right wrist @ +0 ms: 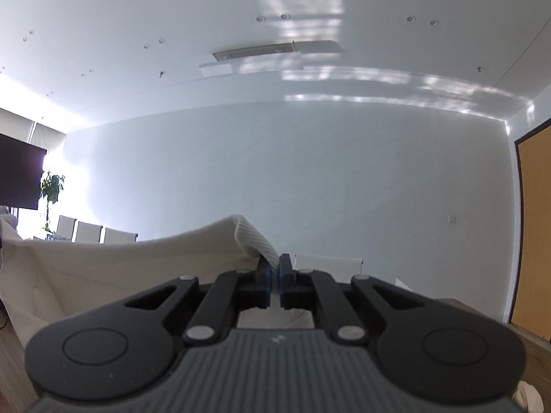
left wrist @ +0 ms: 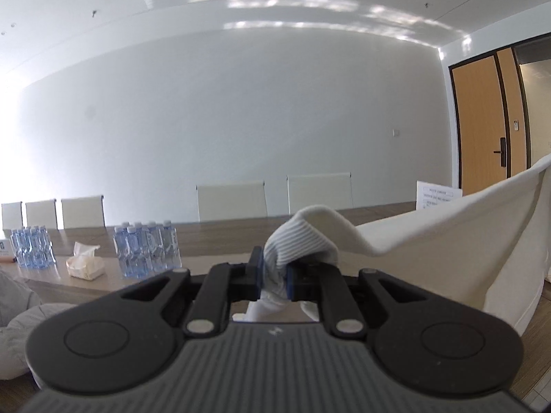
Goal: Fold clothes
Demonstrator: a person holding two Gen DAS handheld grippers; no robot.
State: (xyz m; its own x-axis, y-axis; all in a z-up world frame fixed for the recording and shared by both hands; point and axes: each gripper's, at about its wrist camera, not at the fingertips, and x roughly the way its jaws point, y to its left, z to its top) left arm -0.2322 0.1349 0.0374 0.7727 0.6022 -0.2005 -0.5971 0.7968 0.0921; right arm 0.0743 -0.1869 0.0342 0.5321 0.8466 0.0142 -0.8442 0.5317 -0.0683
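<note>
Cream-white knit garment (left wrist: 447,241), ribbed hem band, lifted off the table and stretched in the air. One ribbed corner (left wrist: 296,244) bunched and pinched at left, folded over itself. Other ribbed corner (right wrist: 256,237) pinched at right. Cloth sags between the two, rest hanging down in loose folds.

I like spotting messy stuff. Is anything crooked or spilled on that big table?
Nothing spilled. The water bottles stand upright on the table. Only the tissue pack looks rumpled, with one tissue sticking up.
</note>
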